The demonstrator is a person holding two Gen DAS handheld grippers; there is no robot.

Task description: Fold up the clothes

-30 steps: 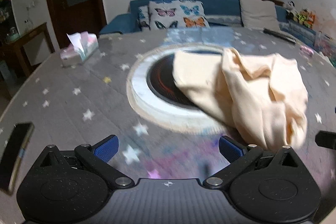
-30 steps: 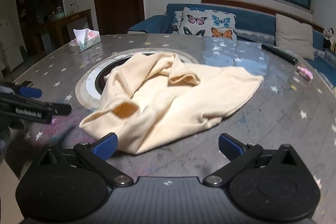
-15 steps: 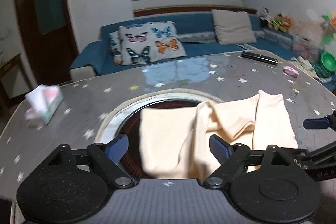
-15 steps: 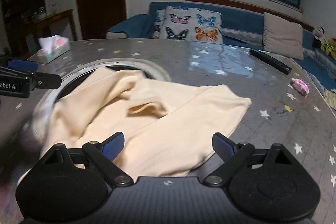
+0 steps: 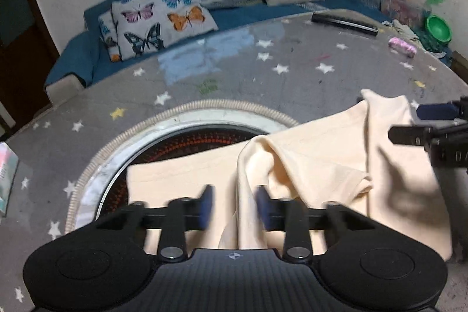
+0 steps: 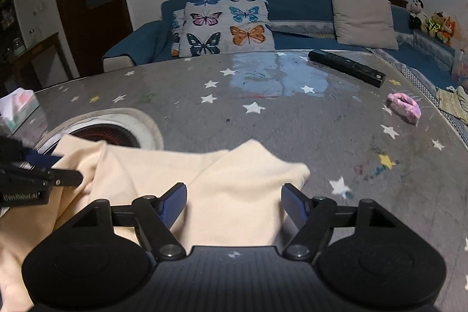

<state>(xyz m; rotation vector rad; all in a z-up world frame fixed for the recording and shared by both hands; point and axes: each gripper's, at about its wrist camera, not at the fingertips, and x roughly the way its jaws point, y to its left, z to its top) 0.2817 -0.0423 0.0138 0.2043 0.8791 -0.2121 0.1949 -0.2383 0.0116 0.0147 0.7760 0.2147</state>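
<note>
A cream garment [image 5: 318, 163] lies crumpled on the grey star-patterned table [image 5: 234, 72], partly over the round inset burner [image 5: 175, 145]. My left gripper [image 5: 234, 208] is over its near edge, jaws half closed around a raised fold, a gap still showing on each side. My right gripper [image 6: 234, 203] is open, its blue pads either side of the garment's [image 6: 234, 180] right corner. Each gripper shows in the other's view, the right one [image 5: 433, 122] at right, the left one [image 6: 38, 174] at left.
A black remote [image 6: 346, 67] and a pink object [image 6: 405, 107] lie at the table's far right. A tissue box [image 6: 19, 107] sits at the left edge. A blue sofa with a butterfly cushion [image 6: 222, 25] stands behind the table.
Both grippers have moved forward onto the garment. The left jaws have narrowed from wide open around a fold; the right jaws have narrowed slightly over the garment's corner.
</note>
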